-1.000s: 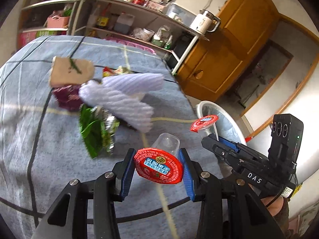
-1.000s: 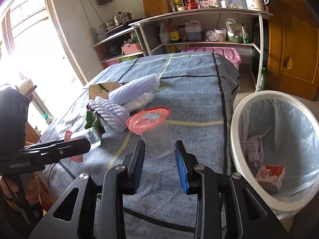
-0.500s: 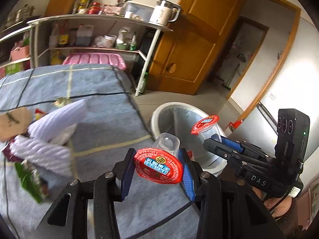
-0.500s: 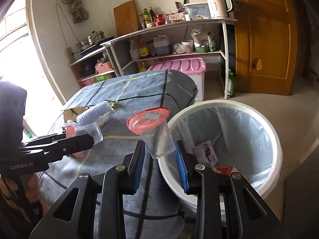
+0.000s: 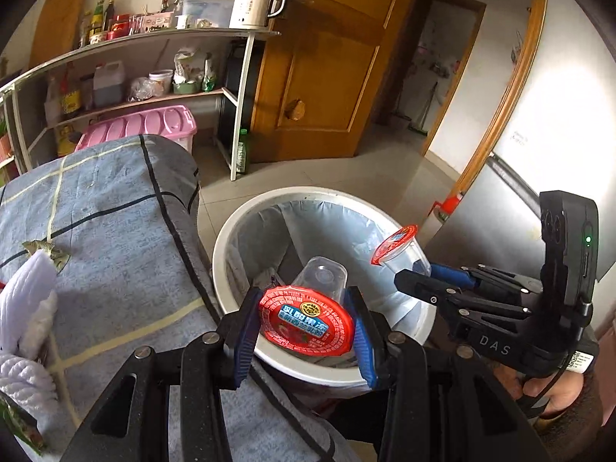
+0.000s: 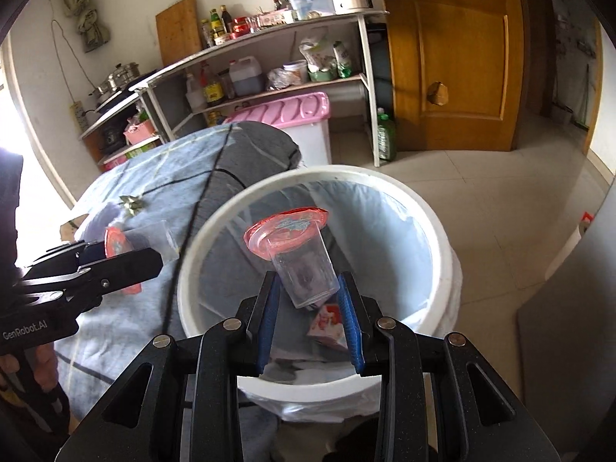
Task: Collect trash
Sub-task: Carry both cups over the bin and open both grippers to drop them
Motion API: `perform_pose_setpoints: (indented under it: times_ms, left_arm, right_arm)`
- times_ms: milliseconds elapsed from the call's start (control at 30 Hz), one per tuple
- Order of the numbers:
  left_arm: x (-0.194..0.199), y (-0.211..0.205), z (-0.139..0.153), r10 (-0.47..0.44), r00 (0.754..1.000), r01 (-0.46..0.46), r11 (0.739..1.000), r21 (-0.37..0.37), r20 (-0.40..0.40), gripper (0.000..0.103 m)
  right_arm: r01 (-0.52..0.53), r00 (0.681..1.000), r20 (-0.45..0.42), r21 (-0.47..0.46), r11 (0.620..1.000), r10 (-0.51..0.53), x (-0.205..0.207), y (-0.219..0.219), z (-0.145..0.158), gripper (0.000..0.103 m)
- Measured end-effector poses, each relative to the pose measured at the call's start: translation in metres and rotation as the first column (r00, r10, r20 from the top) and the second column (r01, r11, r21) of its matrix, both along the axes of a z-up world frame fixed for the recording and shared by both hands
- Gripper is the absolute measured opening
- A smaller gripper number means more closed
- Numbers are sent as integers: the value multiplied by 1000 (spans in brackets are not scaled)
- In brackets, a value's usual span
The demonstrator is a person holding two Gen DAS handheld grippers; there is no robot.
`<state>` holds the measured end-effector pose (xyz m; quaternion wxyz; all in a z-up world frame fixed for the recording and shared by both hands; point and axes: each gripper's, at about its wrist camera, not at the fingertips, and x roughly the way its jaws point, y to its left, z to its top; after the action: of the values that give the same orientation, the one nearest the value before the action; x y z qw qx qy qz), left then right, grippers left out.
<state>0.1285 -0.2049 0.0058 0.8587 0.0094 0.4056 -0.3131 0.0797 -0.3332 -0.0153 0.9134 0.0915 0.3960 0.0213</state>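
Note:
My left gripper (image 5: 304, 327) is shut on a clear plastic cup with a red printed foil lid (image 5: 306, 321), held over the near rim of the white bin (image 5: 269, 200). My right gripper (image 6: 310, 304) is shut on a second clear cup with a red lid (image 6: 304, 265), hanging above the bin's (image 6: 442, 238) opening. Each gripper shows in the other's view: the right gripper (image 5: 414, 269) with its cup (image 5: 400, 248) over the bin's right side, the left gripper (image 6: 154, 250) with its cup (image 6: 154, 238) over the table's edge.
The bin has a pale blue liner and holds a small red and white carton (image 6: 327, 323). Left of it is a table with a blue checked cloth (image 5: 96, 211), with white foam netting (image 5: 23, 300) and a green wrapper (image 5: 19, 427). Shelves (image 5: 154, 92), a pink box (image 5: 142, 125) and a wooden door (image 5: 327, 57) stand behind.
Both grippers have swung right from over the table, carrying their cups, and now hang over the white bin. The trash pile on the cloth has slid to the left edge of view.

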Motion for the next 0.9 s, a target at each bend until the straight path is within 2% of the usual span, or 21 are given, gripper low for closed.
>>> perform_pose_setpoints:
  times_ms: [300,333,367,400,433,667,900]
  left_arm:
    - [12,-23,-16,7,999,-6,999,37,-34,45]
    - [13,-23,-16,12,1000,-11,999,42,-29,52]
    - [14,-23,-17,13,1000,-12,999,43,-27,58]
    - [14,-23,-17,14,999,-13,999,38,-31,58]
    - [15,-22,-18,16,999,-15,999,31,-38,58]
    - [12,-6,-13,43,999,-43,999,9,-32,58]
    - [-5,25,3,90,996,-90,996,-4,24,59]
  right_arm:
    - [28,997,-72,-25,999,-30,10,-14,-20,33]
    - [30,996,-78,-31,999,-32,10,-14,-21,36]
    - [29,996,-80,-35,999,-32,10,-14,-23,50]
    - [27,996,-81,-36,999,-30,10,-15,-24,64]
    - [27,996,-79,-34,999,-29,10,-16,-25,66]
    - [44,997,-63,-12,999,-45,3,-16,-21,66]
    - [17,1000,-17,0,1000,-17,-2,0,-7,66]
